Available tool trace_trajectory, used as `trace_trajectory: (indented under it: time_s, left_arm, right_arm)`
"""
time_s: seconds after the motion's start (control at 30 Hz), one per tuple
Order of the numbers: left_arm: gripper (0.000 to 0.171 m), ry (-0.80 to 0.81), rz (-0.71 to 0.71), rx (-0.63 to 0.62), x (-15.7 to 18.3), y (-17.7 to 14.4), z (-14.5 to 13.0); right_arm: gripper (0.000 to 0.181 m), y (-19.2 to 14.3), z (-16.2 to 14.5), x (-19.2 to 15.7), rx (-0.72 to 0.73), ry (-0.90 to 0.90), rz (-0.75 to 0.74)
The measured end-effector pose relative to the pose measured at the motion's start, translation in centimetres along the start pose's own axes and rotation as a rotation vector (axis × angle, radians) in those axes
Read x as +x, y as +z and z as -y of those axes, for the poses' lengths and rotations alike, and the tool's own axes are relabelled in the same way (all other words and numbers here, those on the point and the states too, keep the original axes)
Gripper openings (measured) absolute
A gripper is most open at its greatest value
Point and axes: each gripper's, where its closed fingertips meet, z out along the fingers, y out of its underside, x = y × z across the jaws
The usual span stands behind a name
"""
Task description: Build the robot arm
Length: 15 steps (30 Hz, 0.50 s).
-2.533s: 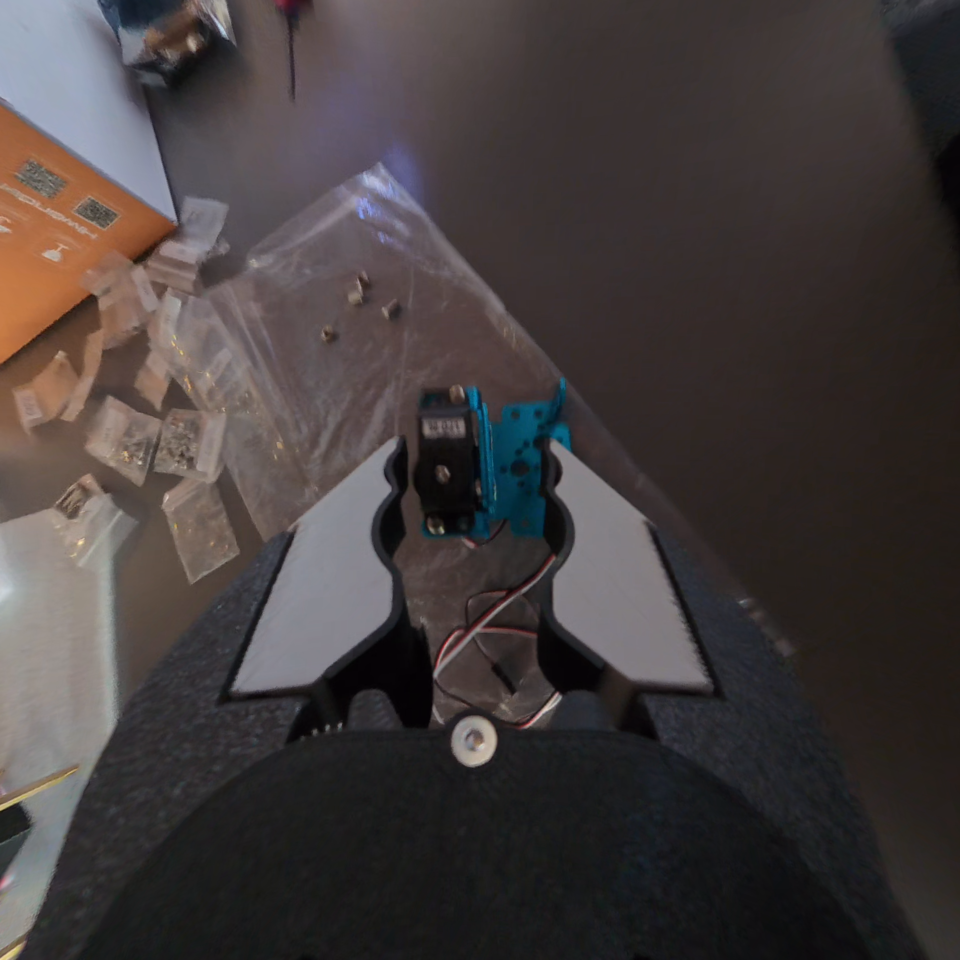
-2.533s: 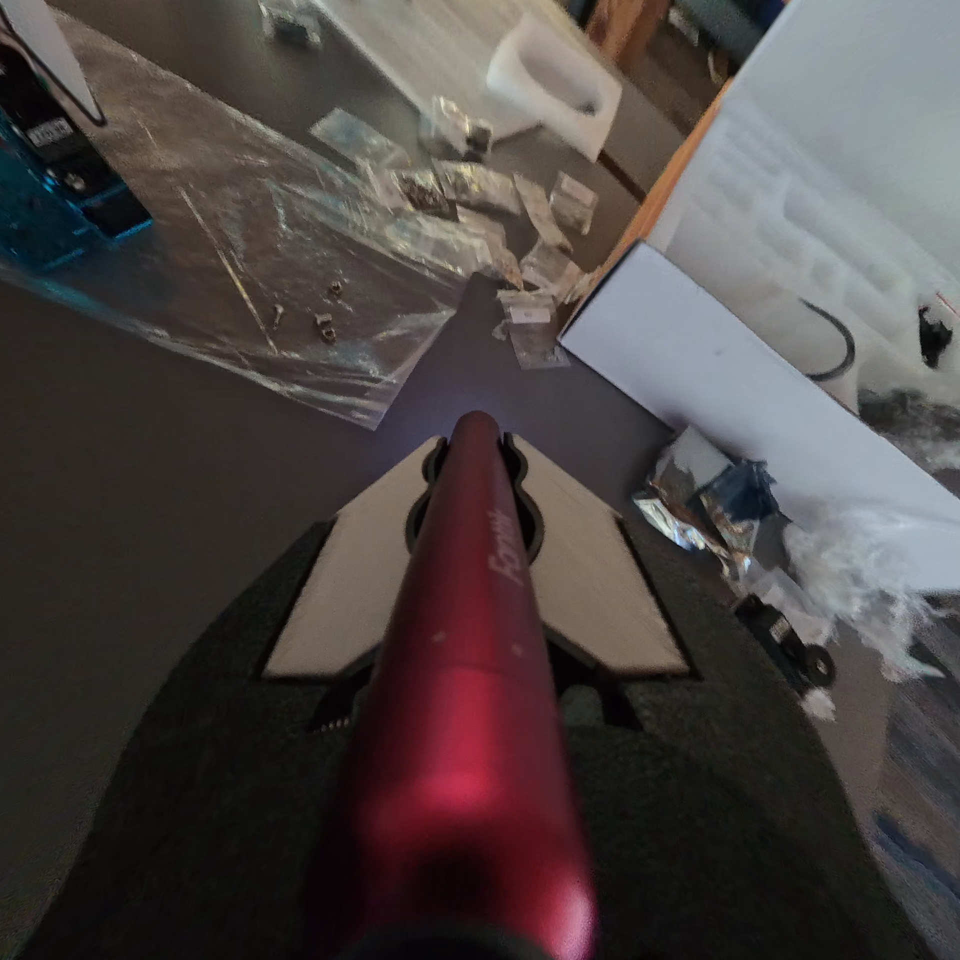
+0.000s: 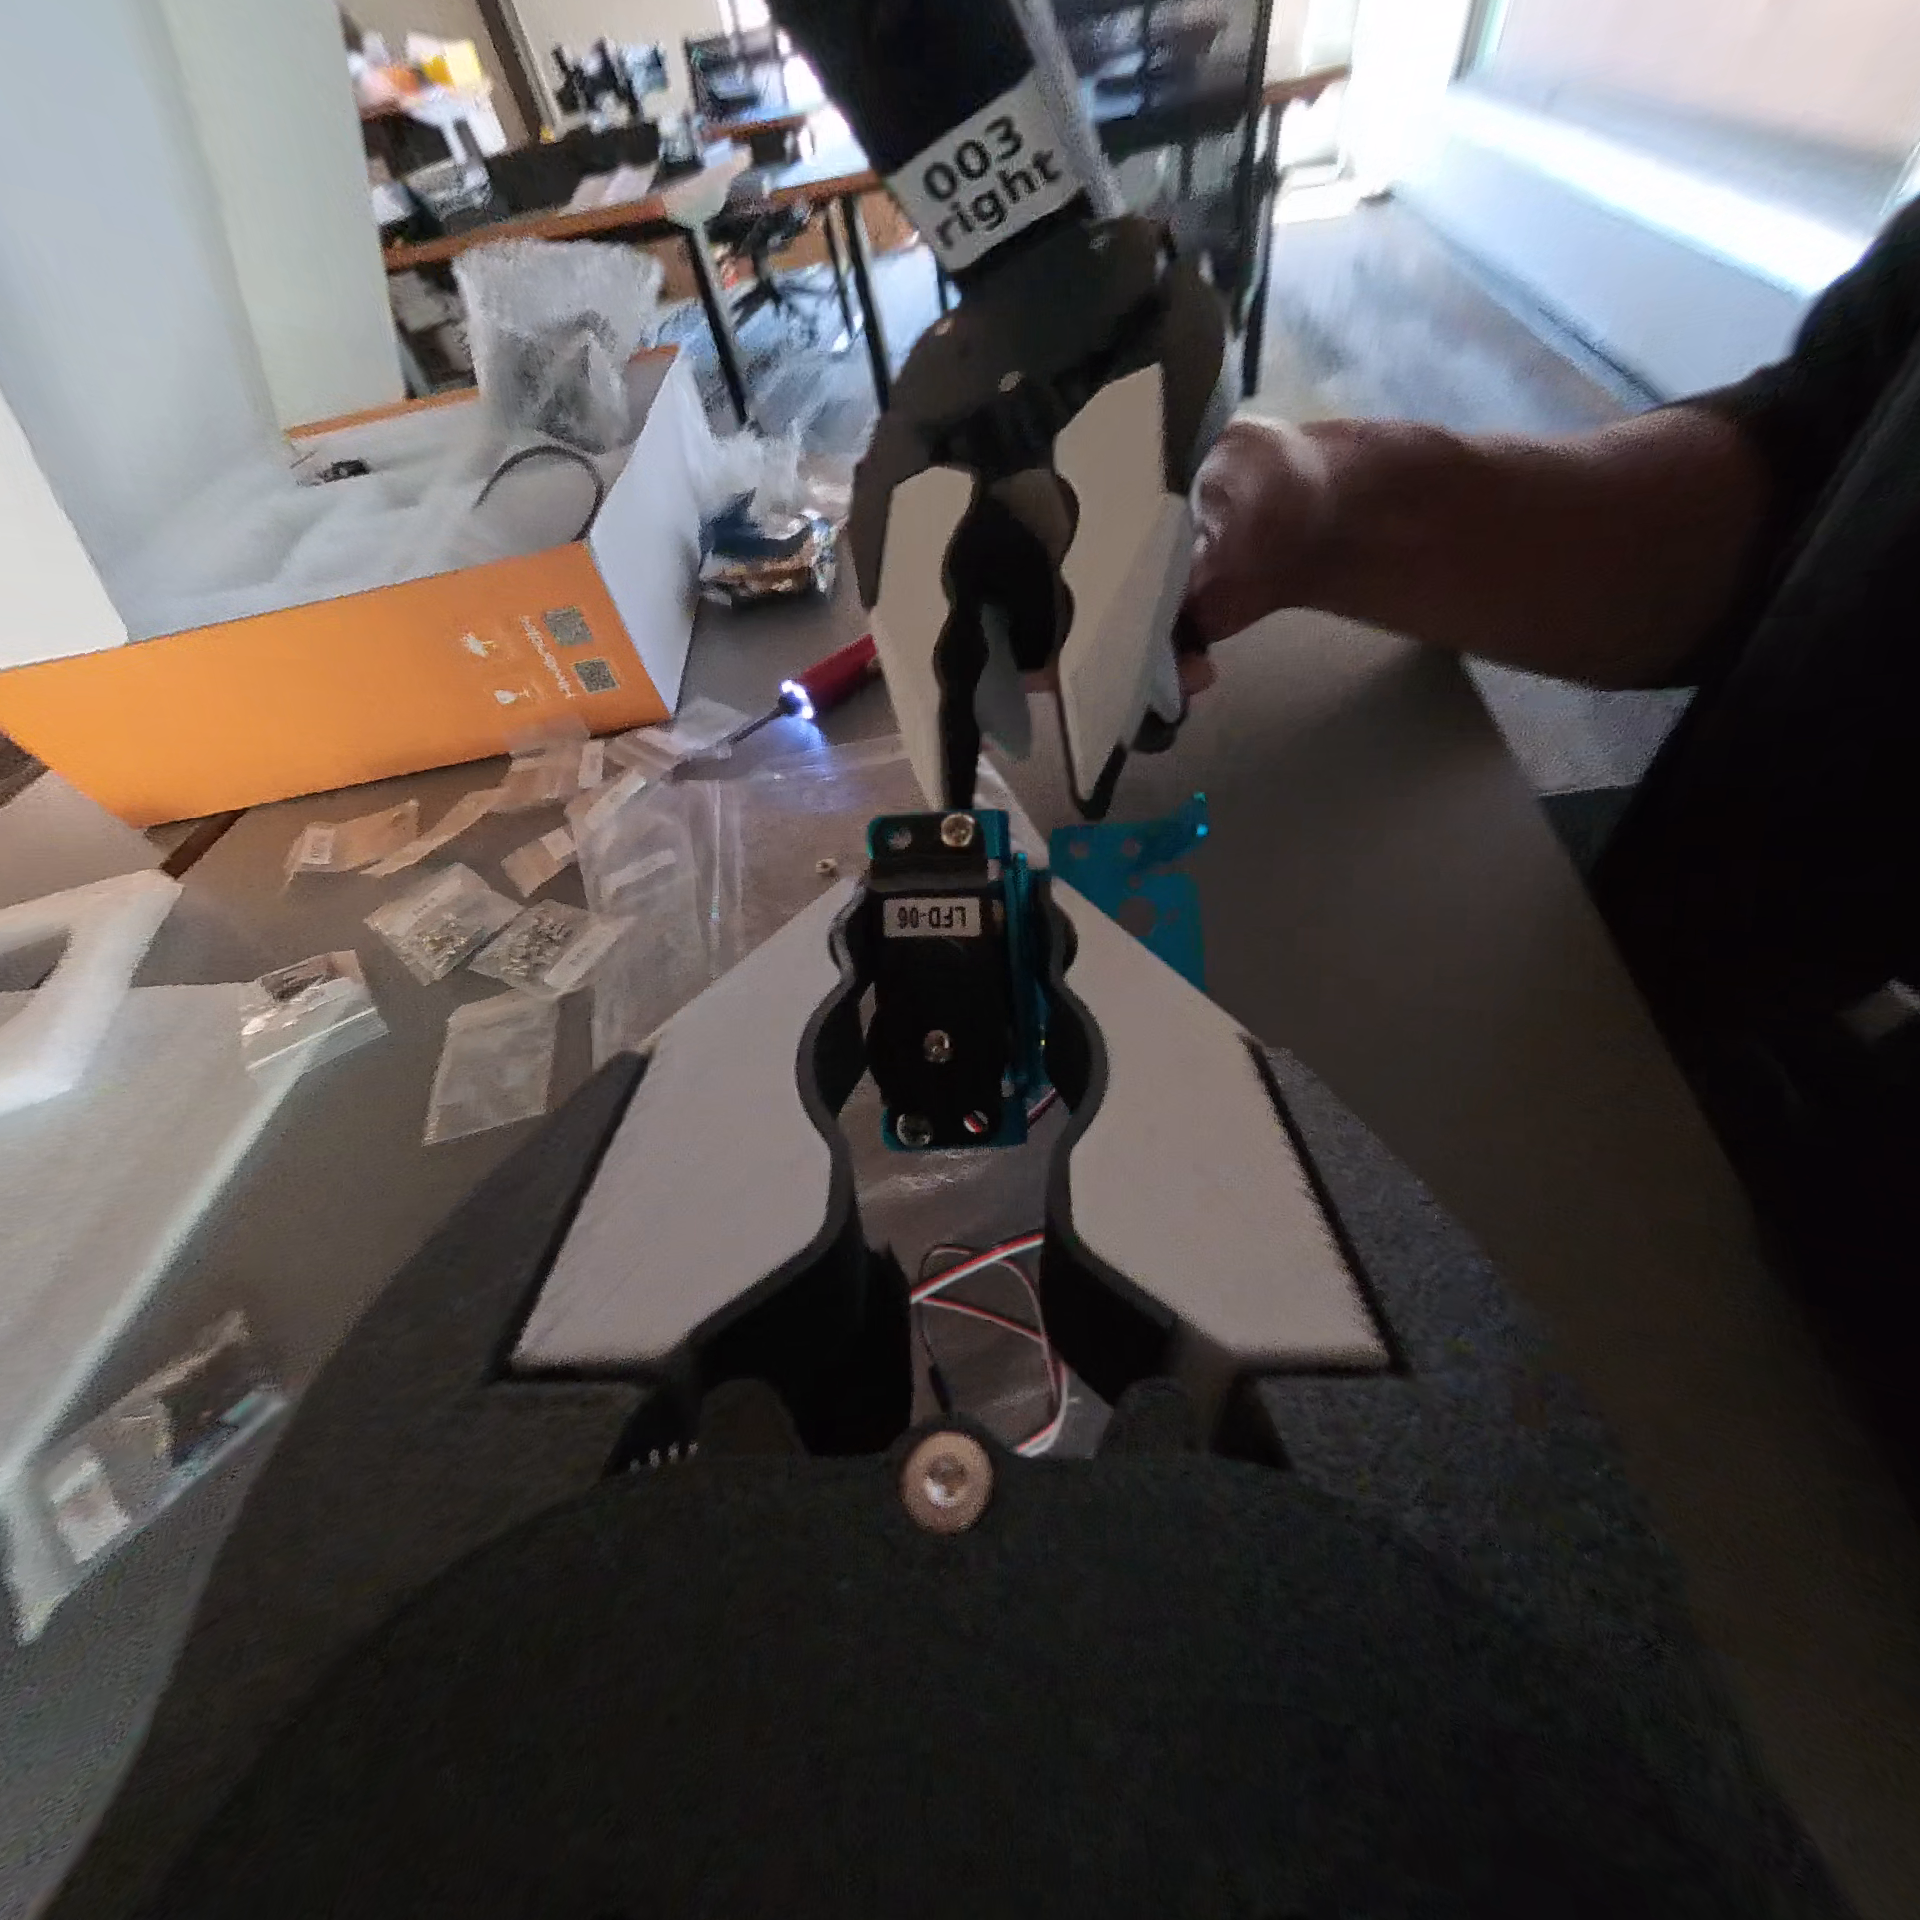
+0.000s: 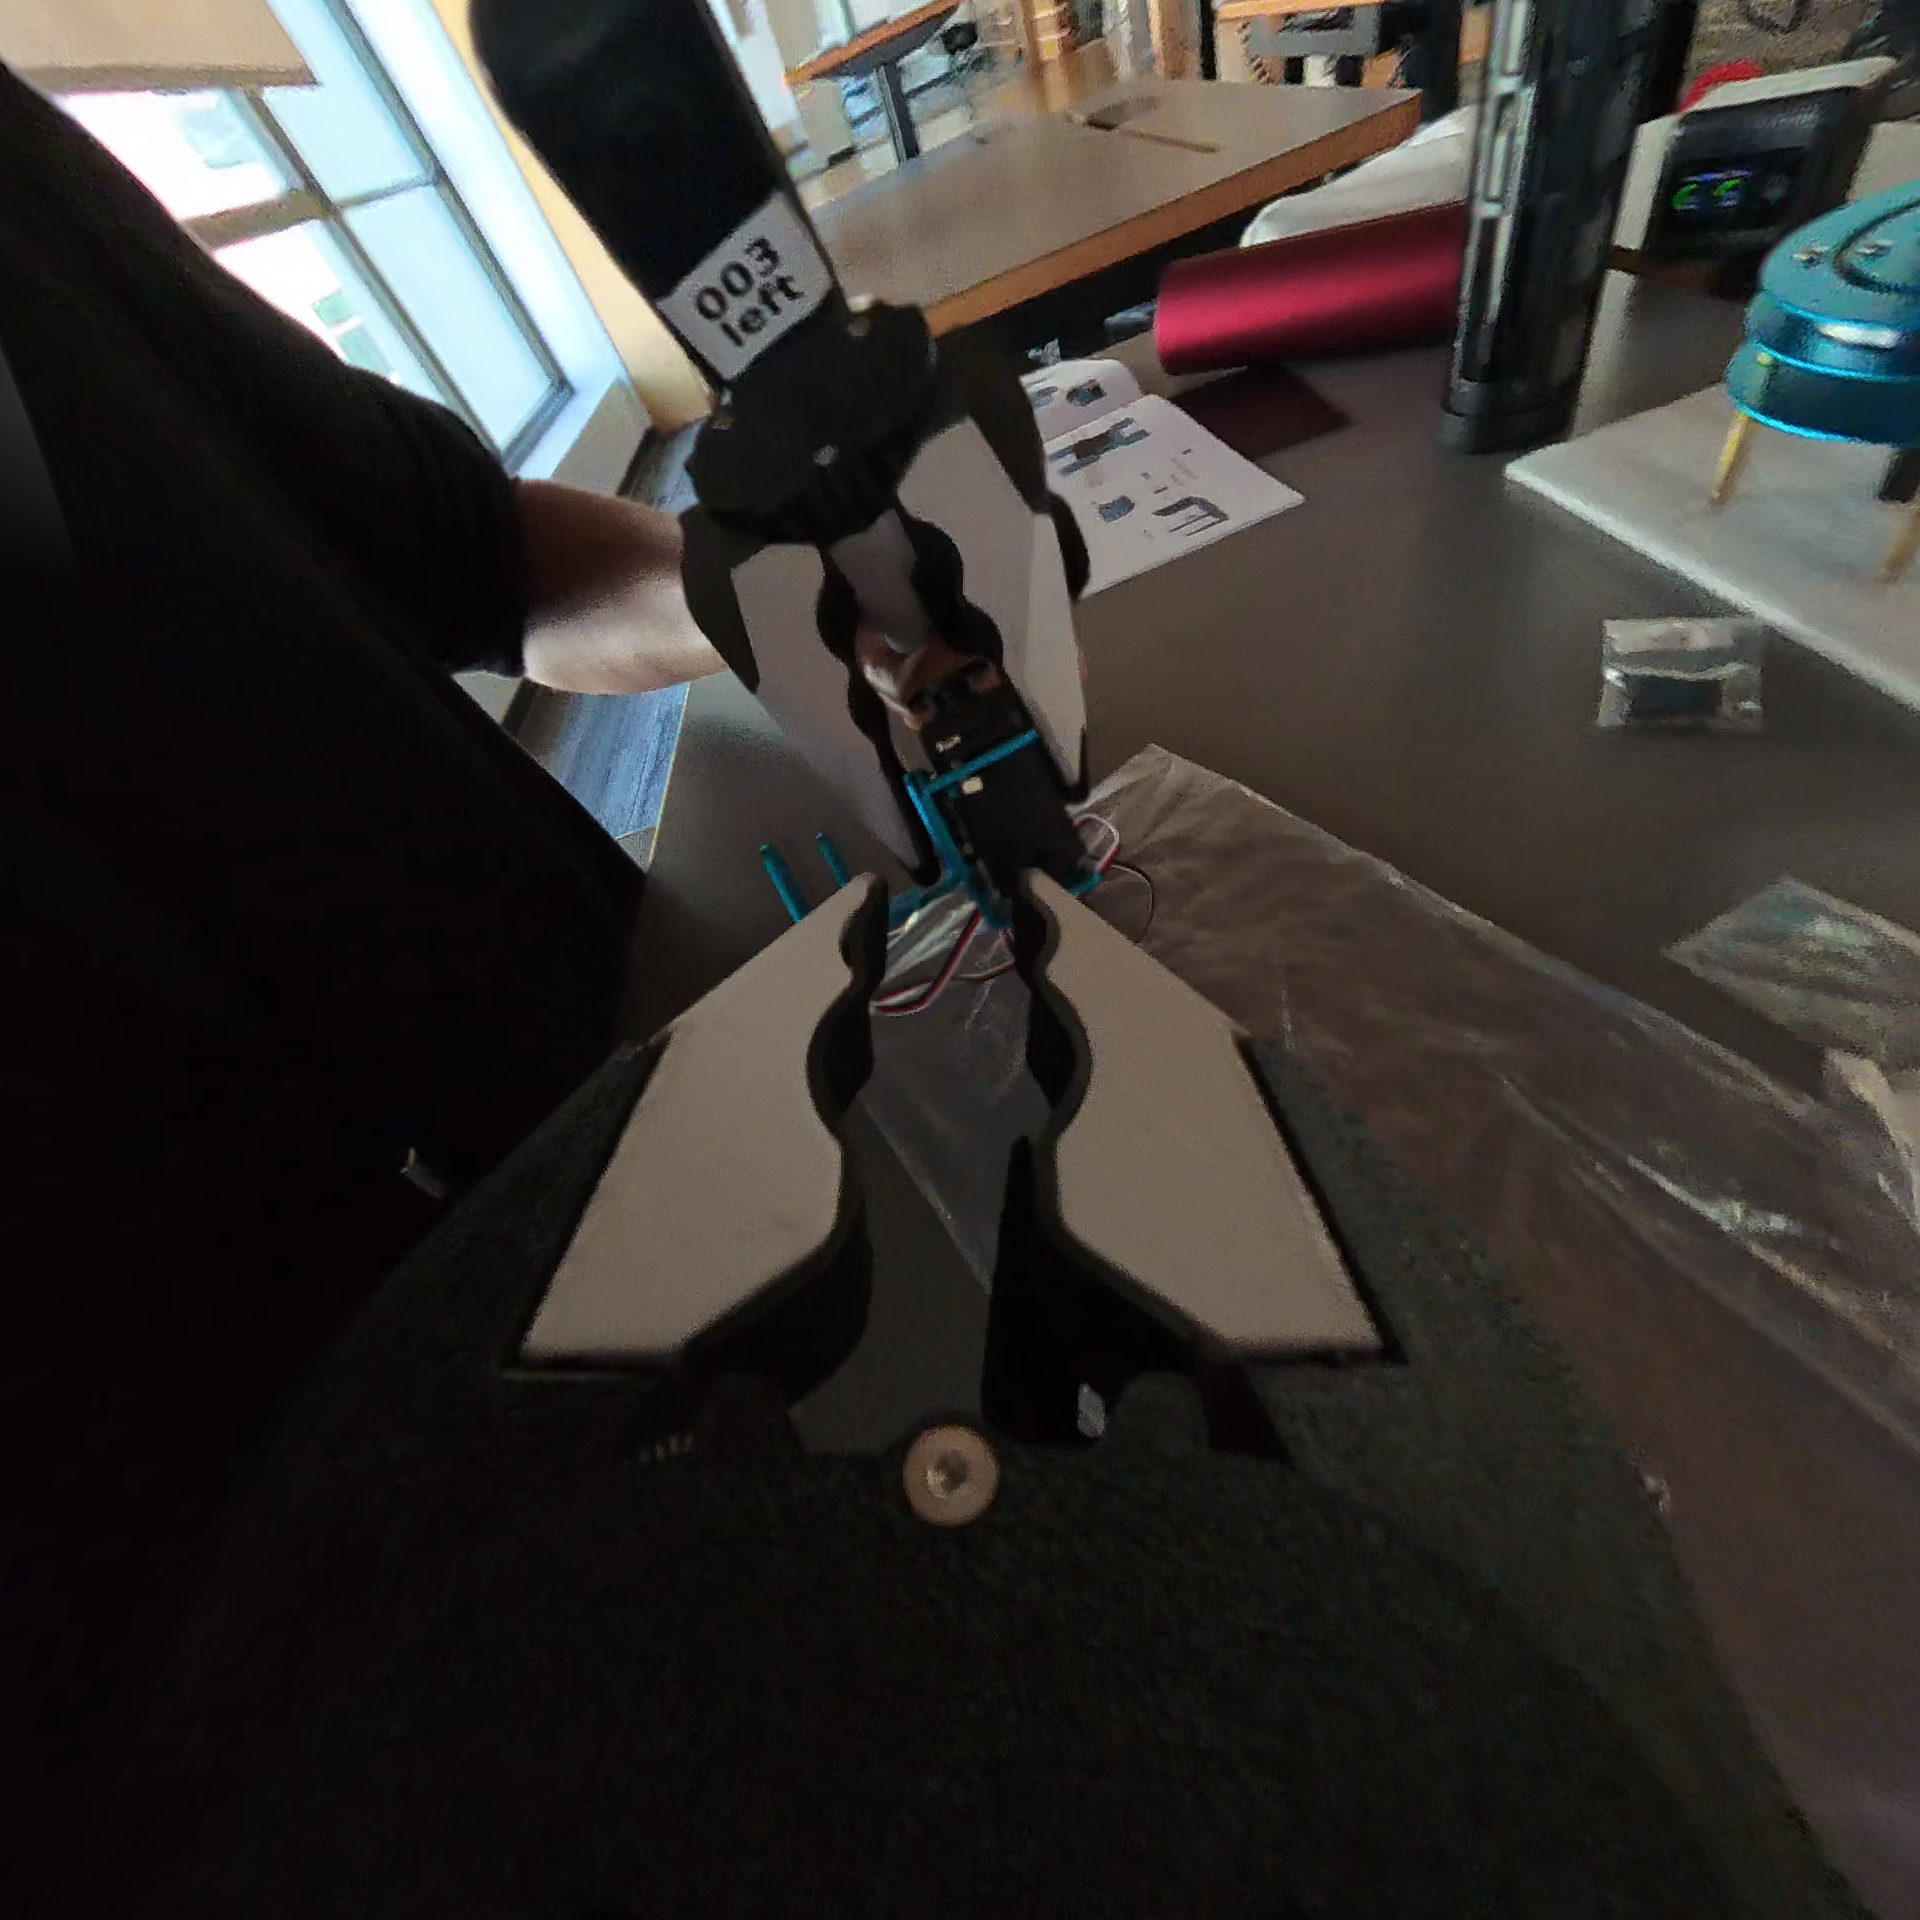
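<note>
Left tool clamped on a black servo in a blue bracket, right tool parted just in front of it

The left tool holds the servo above the dark desk, its red, white and black wires trailing back between the fingers. In the right wrist view the right tool's tips sit on either side of the bracket's lower end, not gripping it that I can tell. A 2nd blue plate lies beside them; an orange box, small bags of parts, a red screwdriver and a clear plastic sheet lie around
</note>
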Motion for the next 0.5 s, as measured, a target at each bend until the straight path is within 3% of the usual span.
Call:
trace_trajectory:
  time_s: [0.23,0.5]
  left_arm:
    - [0.029,-0.029,-0.025,0.01,0.4,-0.8,-2.5]
    - [0.029,0.05,0.014,-0.191,0.6,-2.0,-6.4]
  right_arm:
    - [0.001,3.1,-1.0,-0.1,-0.191,-0.152,0.006]
    - [0.0,5.8,-2.6,0.0,-0.527,-0.297,-0.049]
